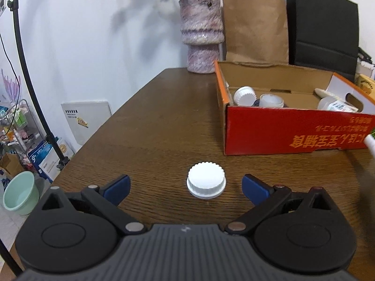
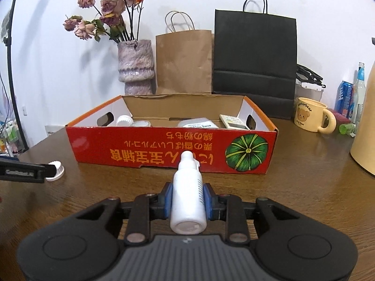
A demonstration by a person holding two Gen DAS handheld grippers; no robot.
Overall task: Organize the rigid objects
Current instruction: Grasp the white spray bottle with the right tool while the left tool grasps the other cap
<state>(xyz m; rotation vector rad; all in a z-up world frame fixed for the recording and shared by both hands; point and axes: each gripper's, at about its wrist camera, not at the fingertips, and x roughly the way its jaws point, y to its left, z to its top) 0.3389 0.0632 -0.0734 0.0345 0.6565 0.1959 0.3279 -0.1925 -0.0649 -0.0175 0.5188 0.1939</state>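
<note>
Right wrist view: right claw (image 2: 187,199) pinches white spray bottle (image 2: 188,195), lengthwise, nozzle toward red box (image 2: 150,149).

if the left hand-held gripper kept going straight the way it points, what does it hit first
Most likely the white ribbed cap on the table: it sits centred just ahead of the open left hand-held gripper. Exact depth is hard to judge through the fisheye.
</note>
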